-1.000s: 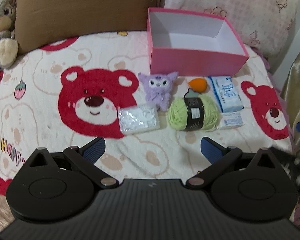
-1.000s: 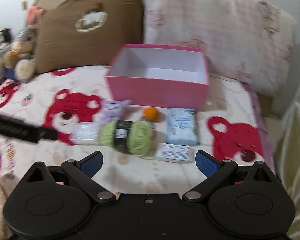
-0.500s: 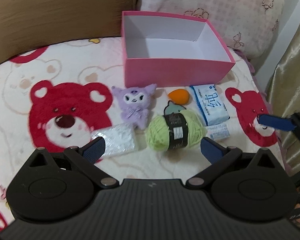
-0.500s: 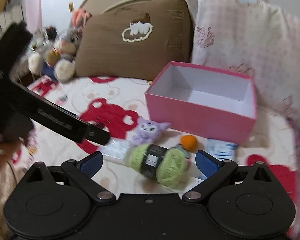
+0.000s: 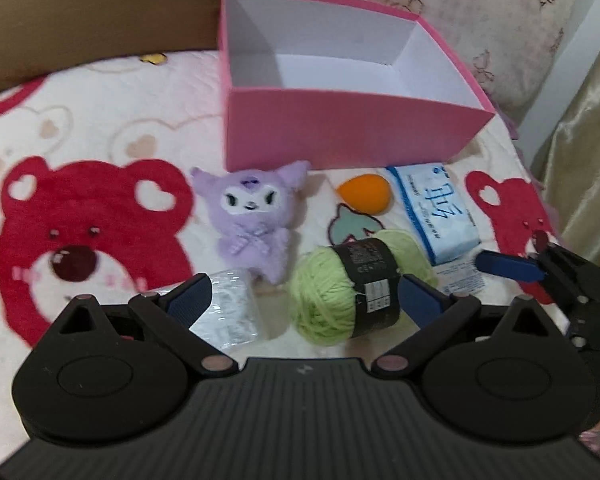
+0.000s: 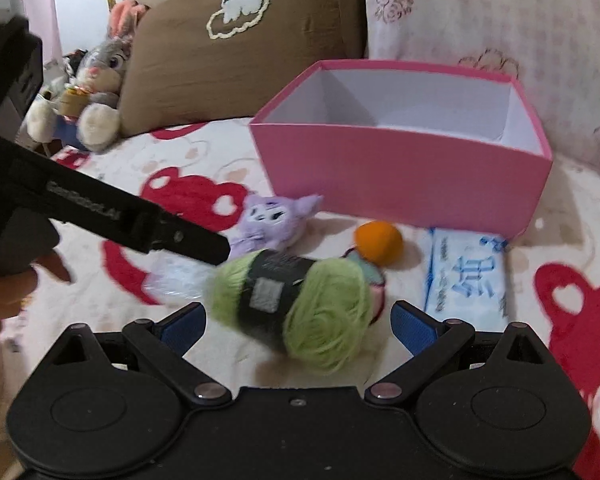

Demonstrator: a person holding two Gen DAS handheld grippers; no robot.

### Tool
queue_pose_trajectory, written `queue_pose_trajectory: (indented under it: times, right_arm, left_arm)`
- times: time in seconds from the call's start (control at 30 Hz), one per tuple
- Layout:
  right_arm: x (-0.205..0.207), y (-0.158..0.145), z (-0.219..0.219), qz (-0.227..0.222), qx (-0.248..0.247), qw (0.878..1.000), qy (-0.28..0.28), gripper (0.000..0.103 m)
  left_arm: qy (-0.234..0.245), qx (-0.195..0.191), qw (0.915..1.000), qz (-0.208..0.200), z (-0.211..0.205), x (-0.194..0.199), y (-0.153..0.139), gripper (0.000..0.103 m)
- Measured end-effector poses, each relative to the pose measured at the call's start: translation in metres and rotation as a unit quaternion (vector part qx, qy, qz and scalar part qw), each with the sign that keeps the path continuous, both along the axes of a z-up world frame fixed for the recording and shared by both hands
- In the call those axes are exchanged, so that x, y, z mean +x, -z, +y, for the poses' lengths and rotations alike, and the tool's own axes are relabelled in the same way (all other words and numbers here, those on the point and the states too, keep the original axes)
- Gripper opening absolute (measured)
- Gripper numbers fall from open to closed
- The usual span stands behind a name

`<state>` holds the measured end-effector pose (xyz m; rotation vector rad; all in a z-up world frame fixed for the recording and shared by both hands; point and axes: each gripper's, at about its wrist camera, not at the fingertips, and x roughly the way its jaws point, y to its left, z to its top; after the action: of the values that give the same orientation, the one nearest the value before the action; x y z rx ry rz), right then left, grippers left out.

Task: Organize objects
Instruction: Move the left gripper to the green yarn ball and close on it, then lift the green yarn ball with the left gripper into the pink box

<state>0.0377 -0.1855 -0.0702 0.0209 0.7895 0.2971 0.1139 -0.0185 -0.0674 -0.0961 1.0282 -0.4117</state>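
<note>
I have both sets of fingers spread wide and empty. The yarn ball (image 6: 296, 308) lies on the bed just ahead of my right gripper (image 6: 296, 326), between its fingers. It looks soft and light, so I'd squeeze across its banded middle. My left gripper (image 5: 306, 300) hovers near, probably clear.

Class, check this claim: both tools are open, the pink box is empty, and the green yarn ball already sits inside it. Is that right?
Wrong about the yarn. The green yarn ball lies on the bedspread in front of the pink box, not inside it, as the left wrist view shows. The box is empty, and the left tool and right tool are open.
</note>
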Motion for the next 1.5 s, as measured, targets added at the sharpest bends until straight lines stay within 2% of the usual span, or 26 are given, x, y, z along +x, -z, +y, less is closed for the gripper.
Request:
queue_pose_trajectory:
  times: [0.17,0.3,0.37,0.43,0.53,0.63,0.73,0.87,0.93,1.13,1.5]
  right_arm:
    - [0.009,0.011,0.011,-0.004,-0.018,1.000,-0.024,0.100]
    - [0.014,0.025,0.016,0.003,-0.018,1.000,-0.016,0.100]
    - [0.015,0.031,0.017,0.003,-0.020,1.000,-0.011,0.100]
    - [0.019,0.038,0.018,0.006,-0.023,1.000,-0.007,0.100]
    - [0.018,0.045,0.018,-0.013,-0.027,1.000,0.005,0.100]
    - [0.019,0.053,0.017,-0.010,-0.014,1.000,0.006,0.100]
    - [0.021,0.059,0.015,-0.008,0.000,1.000,0.013,0.100]
    - [0.025,0.064,0.015,-0.012,0.007,1.000,0.019,0.100]
    - [0.024,0.066,0.018,-0.015,0.002,1.000,0.021,0.092]
    - [0.011,0.056,0.029,-0.028,-0.028,0.999,0.017,0.084]
    - [-0.009,0.015,0.035,-0.062,-0.036,0.997,0.019,0.083]
  left_arm:
    - [0.011,-0.021,0.9996,0.014,0.000,0.004,0.019,0.098]
    - [-0.004,-0.078,0.9966,0.028,0.013,0.002,0.034,0.097]
    - [-0.004,-0.089,0.9958,0.023,0.015,0.002,0.038,0.092]
    - [0.003,-0.083,0.9965,0.013,0.011,0.002,0.040,0.087]
    - [0.013,-0.070,0.9975,0.003,0.003,0.004,0.043,0.071]
    - [0.015,-0.099,0.9949,-0.003,0.003,0.006,0.047,0.069]
    - [0.019,-0.102,0.9946,-0.005,0.000,0.006,0.051,0.069]
    - [0.014,-0.116,0.9931,0.005,0.002,0.006,0.055,0.056]
    - [0.012,-0.121,0.9926,0.009,0.003,0.006,0.055,0.052]
    - [0.011,-0.152,0.9879,0.028,0.009,0.003,0.054,0.050]
    - [0.037,-0.140,0.9891,-0.025,0.009,-0.024,0.003,0.050]
